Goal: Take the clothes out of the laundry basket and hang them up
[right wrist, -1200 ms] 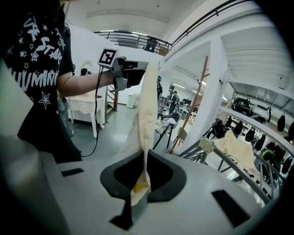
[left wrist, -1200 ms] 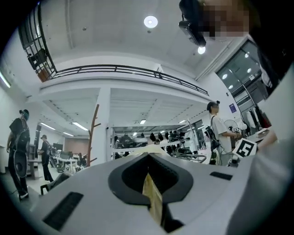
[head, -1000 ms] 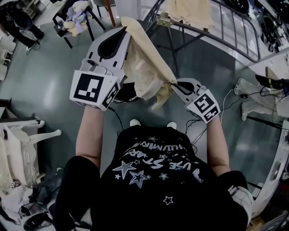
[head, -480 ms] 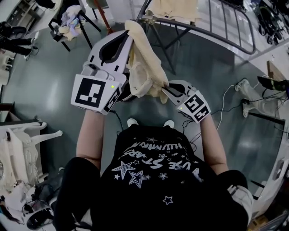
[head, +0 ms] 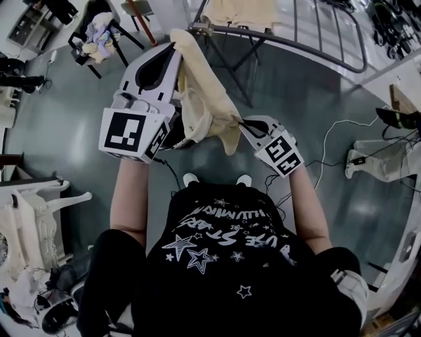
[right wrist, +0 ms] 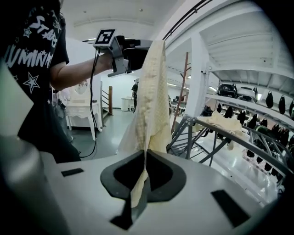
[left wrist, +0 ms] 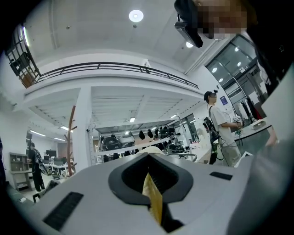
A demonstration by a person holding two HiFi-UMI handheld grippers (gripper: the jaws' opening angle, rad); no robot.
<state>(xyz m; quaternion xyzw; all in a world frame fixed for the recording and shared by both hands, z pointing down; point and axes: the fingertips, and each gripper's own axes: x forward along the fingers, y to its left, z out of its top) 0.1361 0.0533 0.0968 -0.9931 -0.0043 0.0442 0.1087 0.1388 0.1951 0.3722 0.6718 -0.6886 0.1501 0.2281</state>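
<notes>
In the head view I'm holding the cream garment (head: 200, 105) in the air in front of me. It is strung between the left gripper (head: 172, 56), raised and further from me, and the right gripper (head: 242, 124), lower and nearer. The cloth sags in a bunch between the two. The drying rack (head: 289, 41) stands beyond, to the far right, with another pale garment (head: 237, 12) already draped over its rail. I can't make out the laundry basket for certain in this view. The only other heap of clothes I see sits on a chair (head: 97, 34) at the far left. In the left gripper view, the left gripper (left wrist: 149, 172) has its jaws pressed together on only a thin edge of the cream garment (left wrist: 154, 202). That is my main worry: with so little cloth in the bite, a tug towards the rail could pull it free and drop that end on the floor. In the right gripper view, the right gripper (right wrist: 144, 158) has just been closing and now pinches a fold of the cream garment (right wrist: 151, 101), which rises from it to the left gripper (right wrist: 126, 53). The drying rack (right wrist: 216, 128) is near on the right, and the pale garment (right wrist: 229, 124) lies over its bar. Since the cloth is bunched rather than spread, I judge it could land on the rail crumpled. Its loose lower part could also catch on the rack's crossed legs as I bring it over.
</notes>
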